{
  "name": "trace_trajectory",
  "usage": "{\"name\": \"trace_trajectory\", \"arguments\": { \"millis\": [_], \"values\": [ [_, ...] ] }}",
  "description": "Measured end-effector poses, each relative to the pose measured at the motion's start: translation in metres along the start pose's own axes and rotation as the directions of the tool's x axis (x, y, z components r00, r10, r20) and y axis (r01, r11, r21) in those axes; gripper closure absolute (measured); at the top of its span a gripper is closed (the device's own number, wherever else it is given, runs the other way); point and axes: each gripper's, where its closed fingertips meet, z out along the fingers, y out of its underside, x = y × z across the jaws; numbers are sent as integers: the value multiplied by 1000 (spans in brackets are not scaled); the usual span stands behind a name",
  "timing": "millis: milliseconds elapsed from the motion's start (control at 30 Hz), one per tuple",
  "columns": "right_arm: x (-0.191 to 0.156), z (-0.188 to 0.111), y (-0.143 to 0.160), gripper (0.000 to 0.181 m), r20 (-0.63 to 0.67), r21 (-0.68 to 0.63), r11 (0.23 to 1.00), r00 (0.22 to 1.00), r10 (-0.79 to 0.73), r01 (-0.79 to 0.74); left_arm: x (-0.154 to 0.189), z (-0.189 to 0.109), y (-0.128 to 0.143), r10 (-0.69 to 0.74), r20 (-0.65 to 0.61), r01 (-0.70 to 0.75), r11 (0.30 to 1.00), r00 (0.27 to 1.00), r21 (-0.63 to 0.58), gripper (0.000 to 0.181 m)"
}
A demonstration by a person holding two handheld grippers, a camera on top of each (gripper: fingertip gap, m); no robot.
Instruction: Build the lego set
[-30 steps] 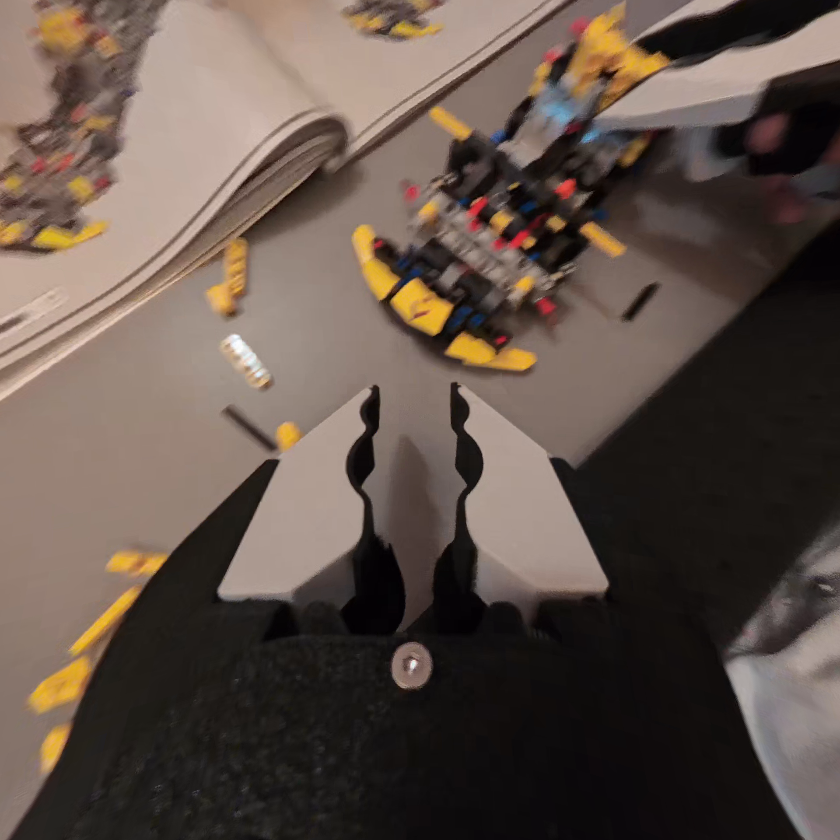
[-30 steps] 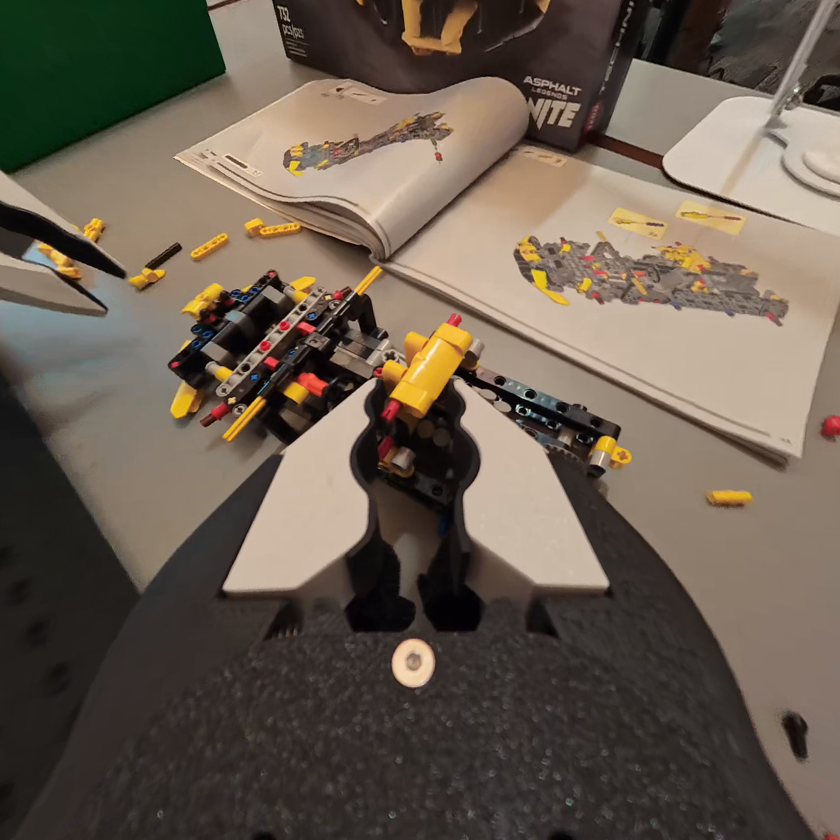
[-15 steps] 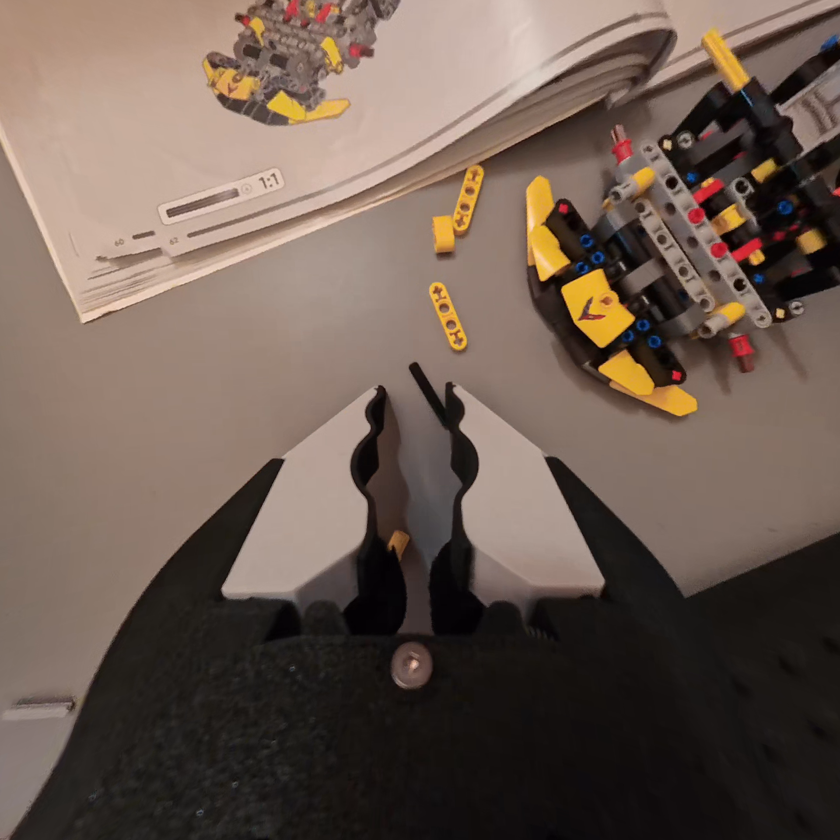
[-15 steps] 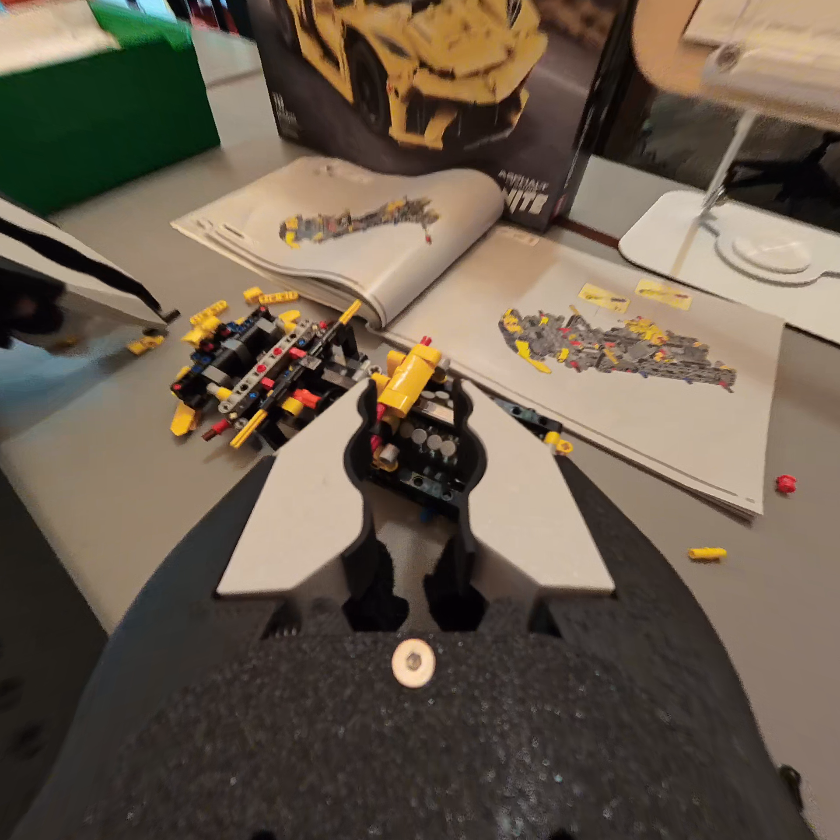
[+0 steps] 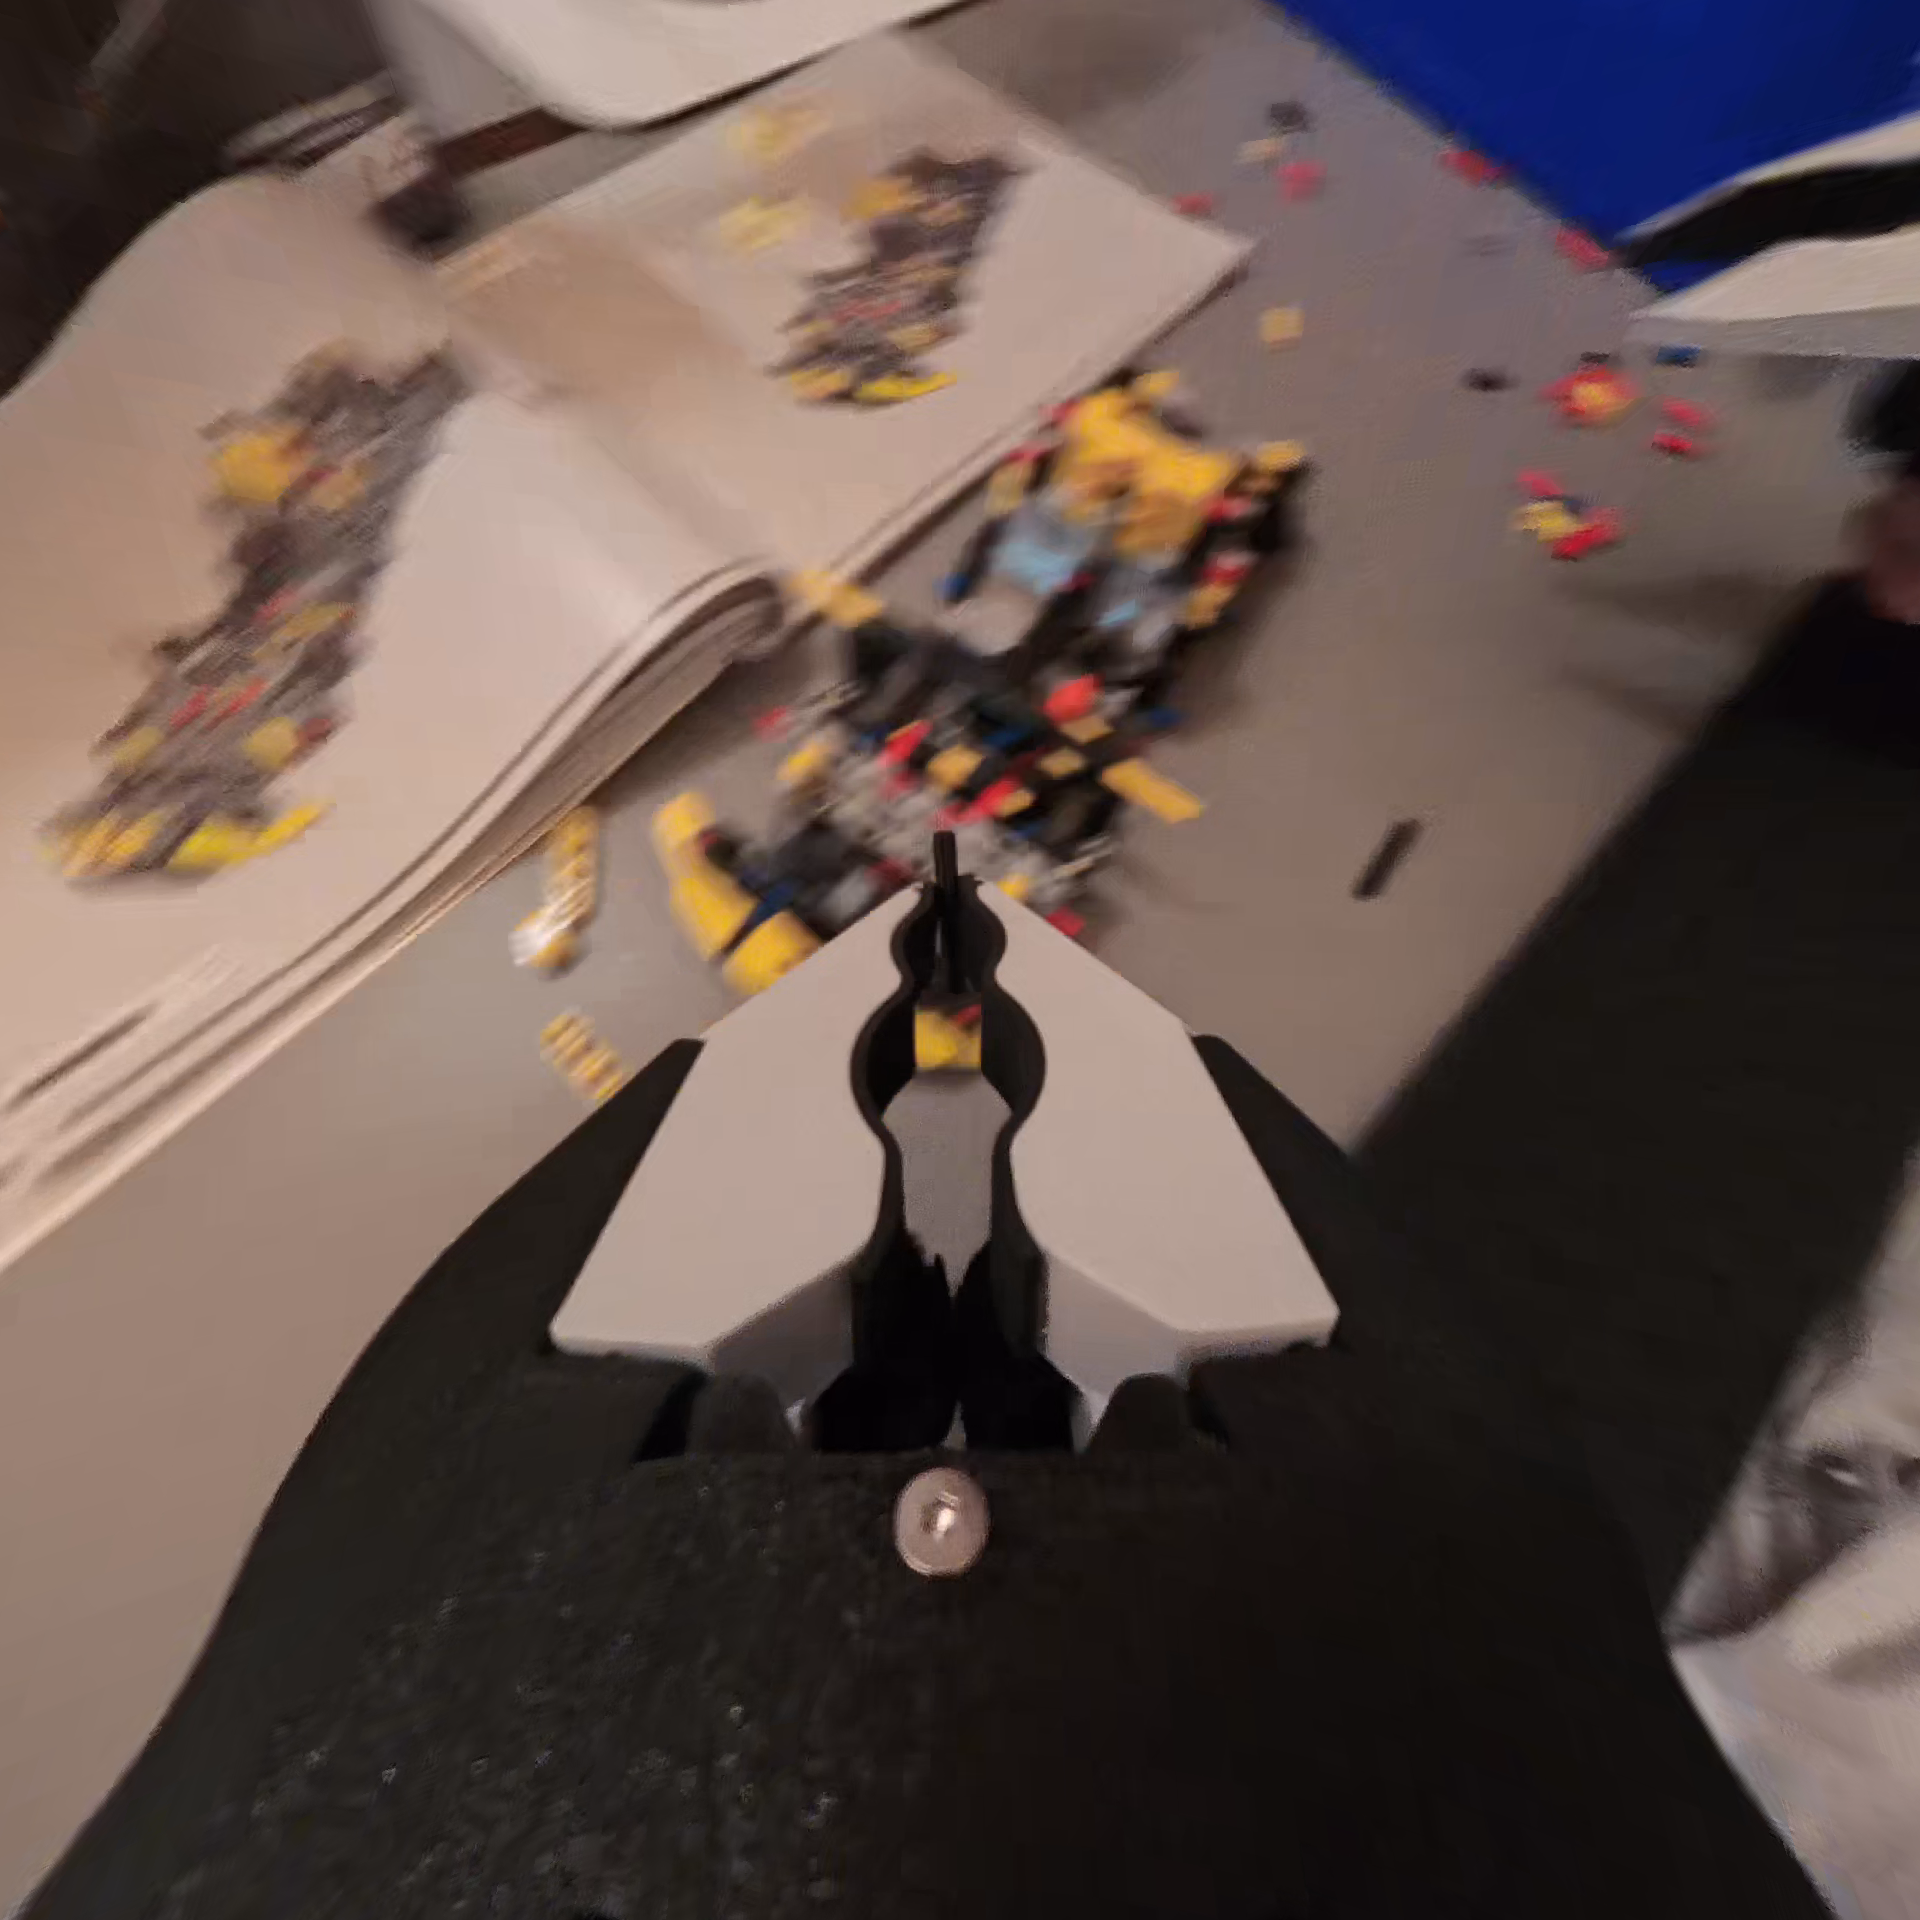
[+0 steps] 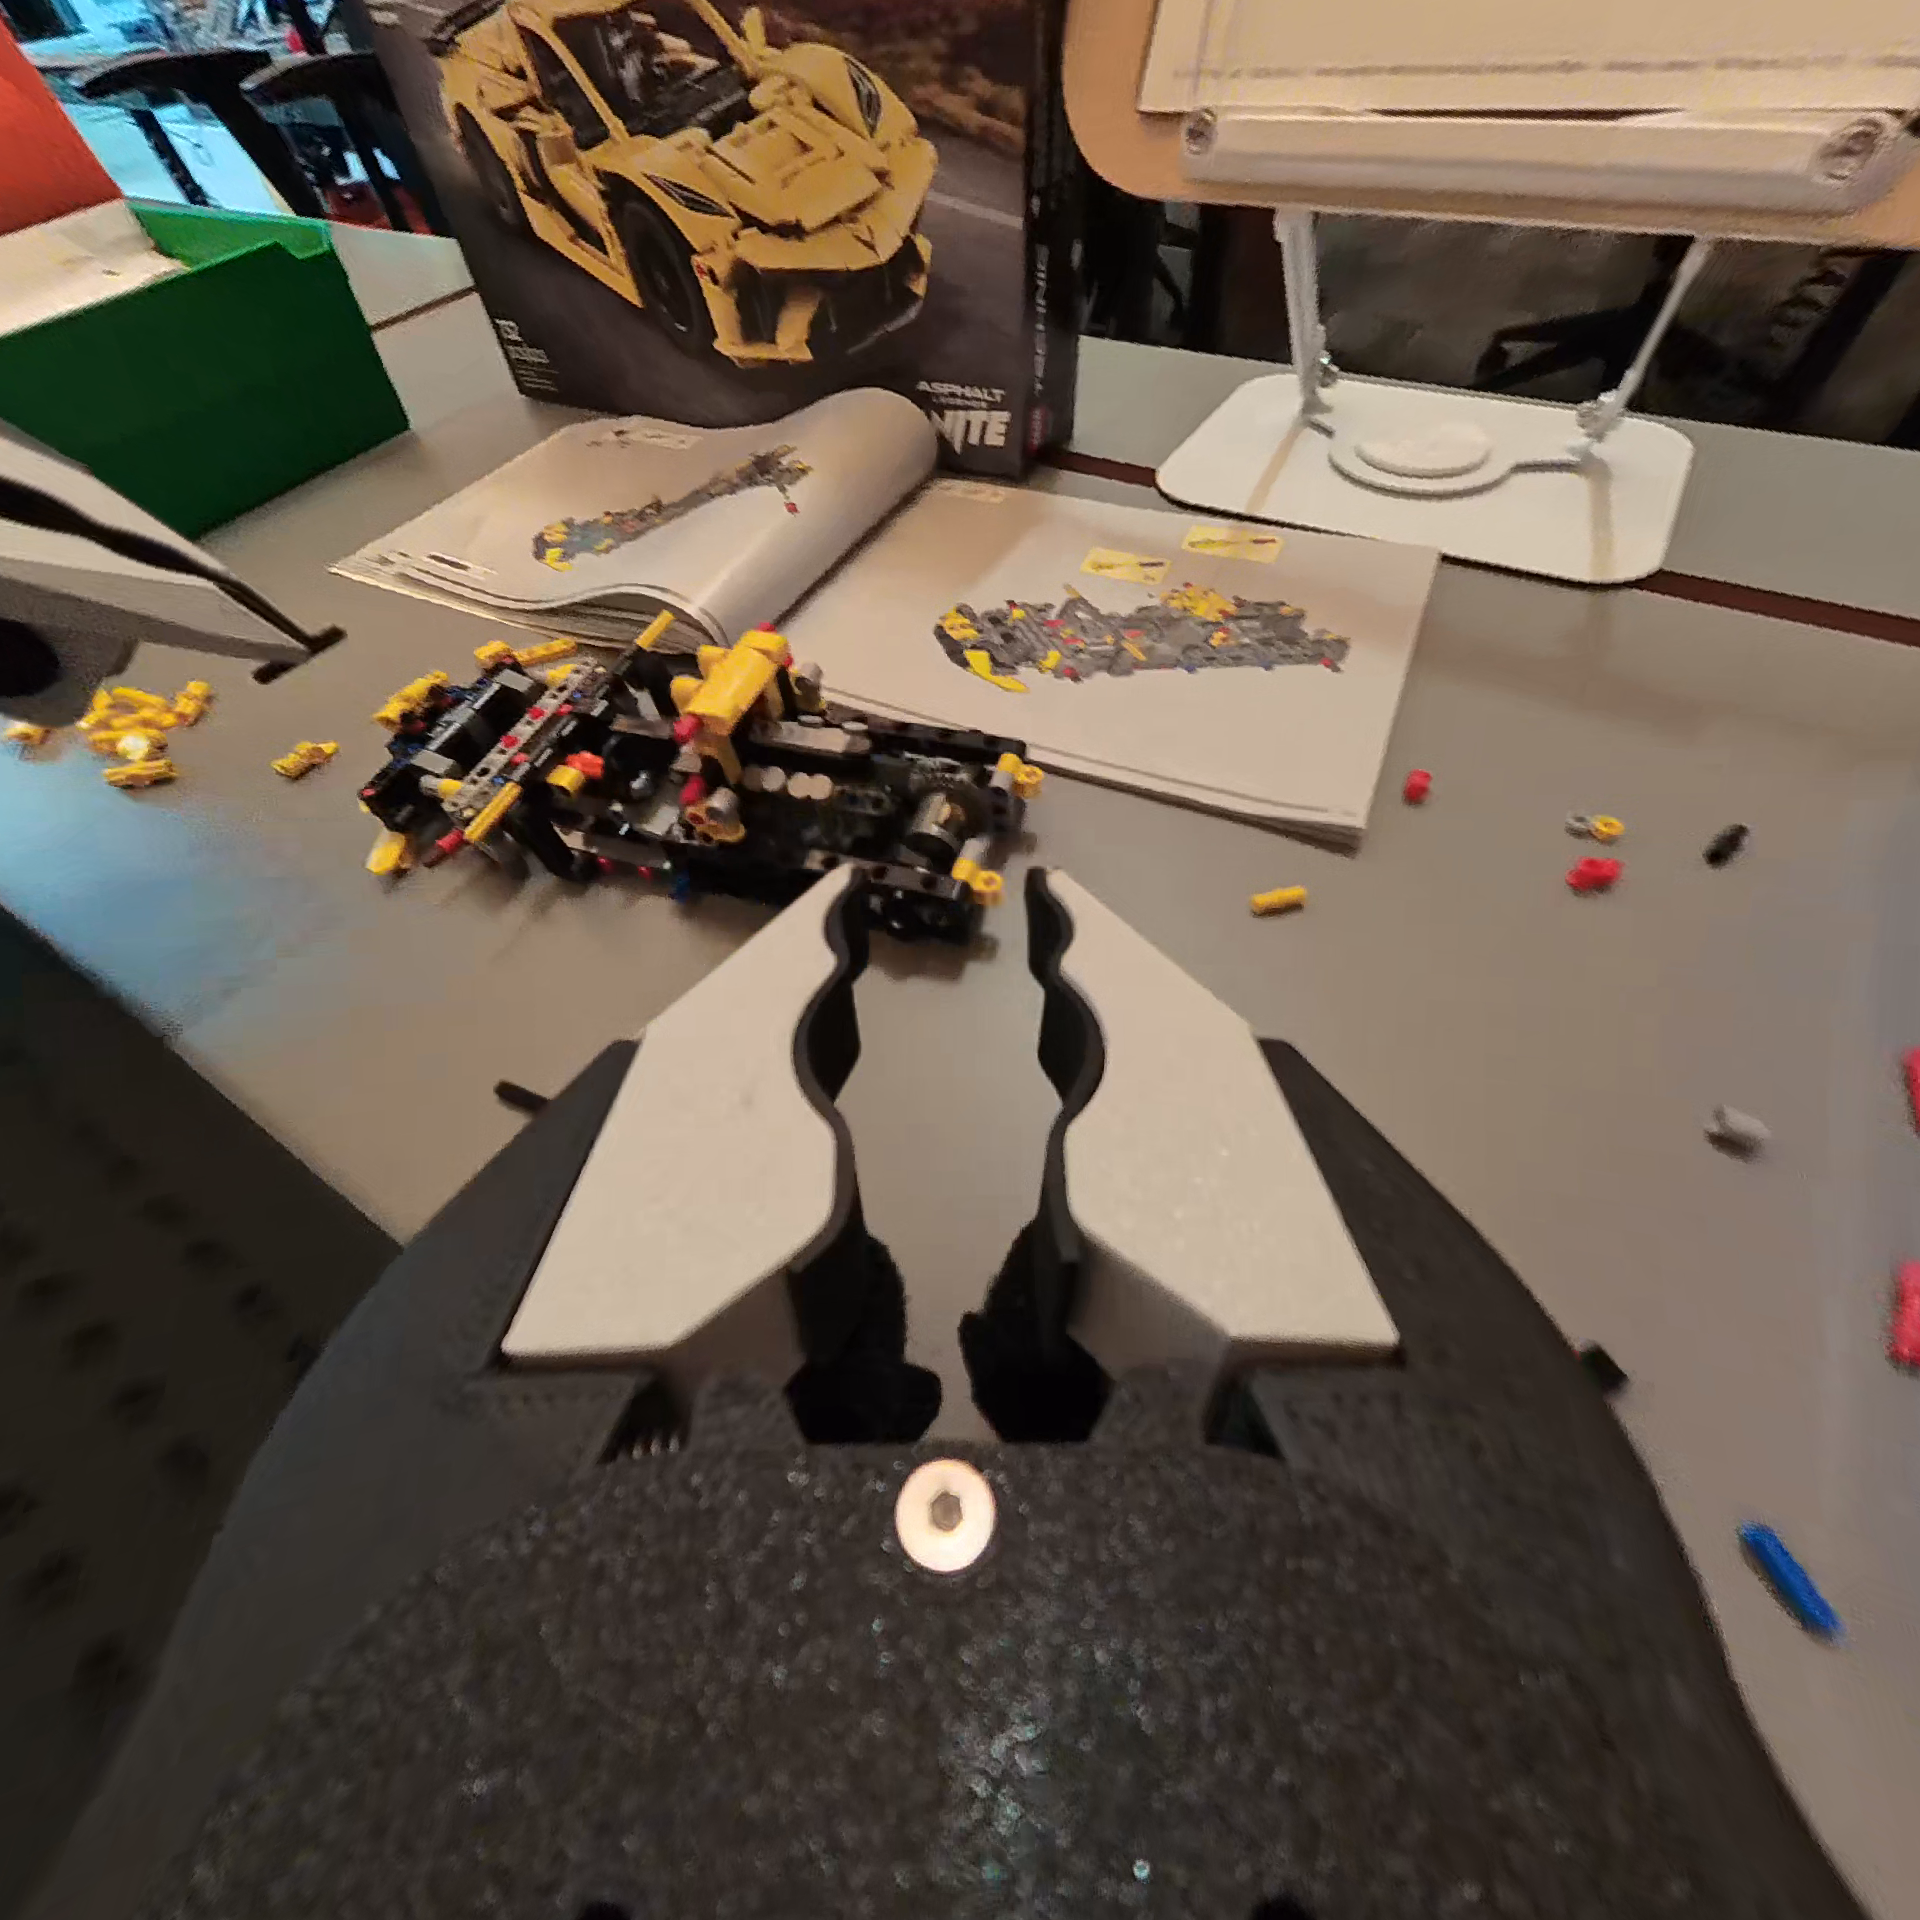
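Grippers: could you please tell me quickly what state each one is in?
Left gripper: closed on a thin black rod.
Right gripper: open, holding nothing.

The left gripper now pinches the thin black axle it straddled on the table half a second ago, lifted clear. The right gripper lets go of the model, jaws wide, pulled back.

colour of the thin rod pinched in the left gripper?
Black rod; clearest in the left wrist view.

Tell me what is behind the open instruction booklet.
Behind the instruction booklet stands the dark set box picturing a yellow car. The booklet's raised page hides the box's bottom edge.
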Motion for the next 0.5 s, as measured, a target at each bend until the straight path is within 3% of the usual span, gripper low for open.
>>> {"name": "trace_trajectory", "arguments": {
  "millis": [133,267,500],
  "values": [
    [4,-4,15,153,-7,-22,999,1000,28,-28,84,51,-3,258,-155,-272,959,954,-81,177],
    [1,-5,24,157,2,-74,996,999,42,-42,91,91,11,339,-141,-361,914,930,-183,177],
    [-2,-13,31,157,40,-103,993,997,69,-64,101,110,19,343,-199,-384,896,918,-223,177]
  ]
}}
